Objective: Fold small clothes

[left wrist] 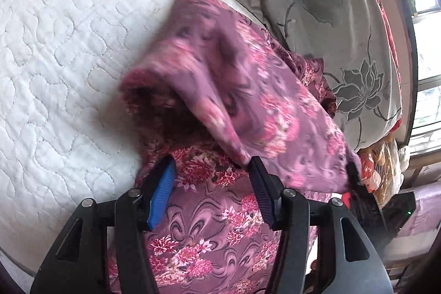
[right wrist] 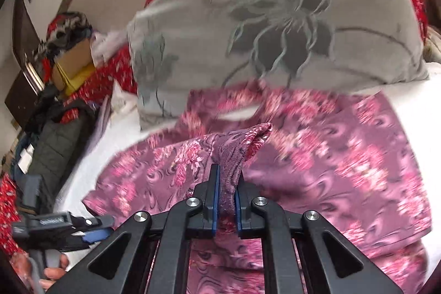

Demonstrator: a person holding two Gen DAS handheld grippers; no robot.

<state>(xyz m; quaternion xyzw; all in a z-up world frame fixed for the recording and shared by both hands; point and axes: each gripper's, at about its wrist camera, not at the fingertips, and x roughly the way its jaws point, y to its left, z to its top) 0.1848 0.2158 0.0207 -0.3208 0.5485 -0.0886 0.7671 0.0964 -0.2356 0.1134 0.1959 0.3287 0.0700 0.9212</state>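
My left claw [left wrist: 212,183] is hanging released, its two fingers spread wide, with the garment [left wrist: 220,233] lying between and beneath them on the white quilt [left wrist: 55,46]. A lifted flap of the same purple flowered cloth is blurring across just above the fingertips; I cannot tell whether it is touching them. My right claw [right wrist: 226,183] is clenched on a bunched fold of the garment [right wrist: 344,156], pinching it upright between the pads. The rest is spreading over the quilt [right wrist: 91,164], beside the grey pillow [right wrist: 275,18] behind it.
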